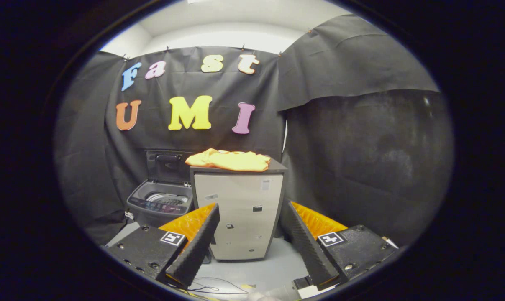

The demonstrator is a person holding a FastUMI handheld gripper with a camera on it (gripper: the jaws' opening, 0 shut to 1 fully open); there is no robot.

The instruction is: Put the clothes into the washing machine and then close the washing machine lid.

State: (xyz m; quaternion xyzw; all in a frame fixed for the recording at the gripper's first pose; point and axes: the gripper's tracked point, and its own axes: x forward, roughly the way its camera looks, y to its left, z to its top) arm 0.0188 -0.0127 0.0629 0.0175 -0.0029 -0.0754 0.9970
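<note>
A yellow-orange piece of clothing (229,160) lies crumpled on top of a tall white cabinet (239,213), well beyond my fingers. Left of the cabinet stands the washing machine (160,203), lower than the cabinet top, with its dark lid (167,165) raised upright at the back and the drum (165,197) showing inside. My gripper (250,215) is open, its two fingers spread wide with nothing between them, the cabinet's front framed in the gap.
Black cloth walls close the booth behind and to the right of the cabinet. The pale floor (273,267) runs from the cabinet's foot toward me, with thin cables (212,286) lying on it near the fingers.
</note>
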